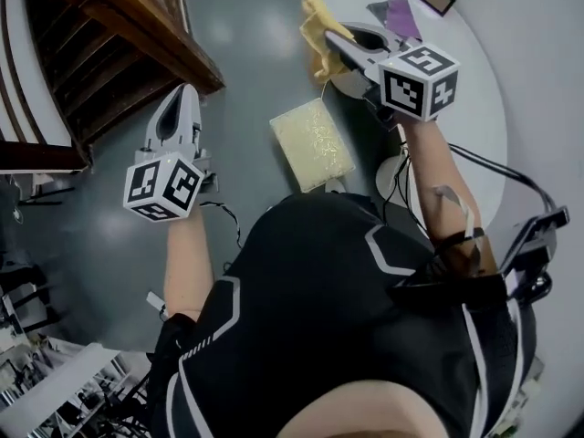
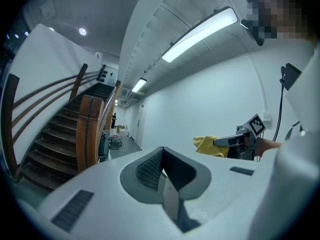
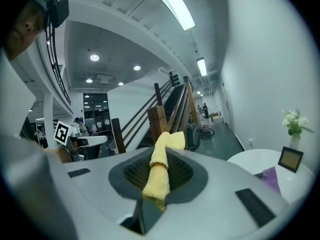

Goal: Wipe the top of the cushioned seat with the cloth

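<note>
– Yellow cloth (image 1: 315, 27) first, in the head view: it is pinched at the tip of the right gripper (image 1: 334, 40), held up beside the edge of the white round table (image 1: 497, 108)
– And the cushioned seat (image 1: 312, 144)?
– Pale and square, lower down, between the two arms. The cloth is apart from it, not touching. The left gripper (image 1: 181, 94) is out on the other side, near the wooden staircase (image 1: 128, 35), above the grey floor (image 1: 246, 53).
– What does the left gripper view give?
– The left gripper (image 2: 162, 159) has its jaws pressed together with nothing between them. Past them the staircase (image 2: 60, 144) climbs at the left. At the right the right gripper (image 2: 216, 142) shows with the cloth (image 2: 206, 145) bunched at its end.
– And the right gripper view?
– The right gripper (image 3: 167, 149) is clenched on the cloth (image 3: 159, 176), a rolled strip that runs up between the jaws and flops out past their tips. The round table (image 3: 250, 159) lies to the right with a picture frame (image 3: 290, 159) and a purple piece (image 3: 271, 178) on it, and white flowers (image 3: 292, 121) stand behind. The seat is not visible here
</note>
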`<state>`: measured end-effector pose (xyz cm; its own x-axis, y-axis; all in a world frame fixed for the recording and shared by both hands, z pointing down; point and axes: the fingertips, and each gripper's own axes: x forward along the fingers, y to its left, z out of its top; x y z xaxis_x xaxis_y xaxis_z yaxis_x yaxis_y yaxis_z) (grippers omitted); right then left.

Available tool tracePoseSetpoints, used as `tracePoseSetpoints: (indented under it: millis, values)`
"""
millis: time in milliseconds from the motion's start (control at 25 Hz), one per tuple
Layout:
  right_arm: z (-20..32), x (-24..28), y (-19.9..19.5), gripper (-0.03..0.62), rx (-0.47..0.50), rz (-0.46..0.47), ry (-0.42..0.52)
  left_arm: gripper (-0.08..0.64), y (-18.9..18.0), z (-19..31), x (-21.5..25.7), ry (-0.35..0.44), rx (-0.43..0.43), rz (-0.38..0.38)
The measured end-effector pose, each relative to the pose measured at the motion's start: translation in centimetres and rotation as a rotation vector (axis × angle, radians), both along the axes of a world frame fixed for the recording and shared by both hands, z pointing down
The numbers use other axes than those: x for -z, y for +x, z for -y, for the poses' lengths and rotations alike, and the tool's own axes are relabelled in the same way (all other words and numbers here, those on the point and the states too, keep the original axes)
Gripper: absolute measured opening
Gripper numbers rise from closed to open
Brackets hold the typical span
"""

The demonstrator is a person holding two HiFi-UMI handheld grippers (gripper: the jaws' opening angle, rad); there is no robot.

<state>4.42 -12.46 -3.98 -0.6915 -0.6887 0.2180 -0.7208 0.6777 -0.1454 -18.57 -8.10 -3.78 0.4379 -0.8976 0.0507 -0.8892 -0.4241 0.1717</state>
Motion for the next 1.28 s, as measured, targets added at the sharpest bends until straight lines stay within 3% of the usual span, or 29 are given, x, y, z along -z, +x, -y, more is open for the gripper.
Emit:
tracePoseSetpoints:
  millis: [160,440,720,920,1280]
  values:
    - [-1.1,2.2,-1.0,0.062,-0.027,0.006,0.047,0.003,-2.6,-0.6,1.3,0.047,0.058,-0.016]
    - [-1.9,2.1,-2.6,0.061,-0.051,-0.014,0.052,0.003,-3.8,-1.2,1.4,0.039,0.025,-0.064]
    - [-2.2,2.2,-3.0,0.06,-0.032,-0.025,0.066,0.003,-2.3,-1.5,2.1,0.048,-0.017,-0.033]
    - [-2.2,1.9,-3.2,0.06,-0.025,-0.029,0.062,0.003,-0.9,-1.5,1.8,0.061,-0.051,0.05]
    - [-2.1,1.9,-3.0,0.06,-0.02,-0.037,0.072,0.003,-1.9,-1.3,2.0,0.094,0.026,0.016]
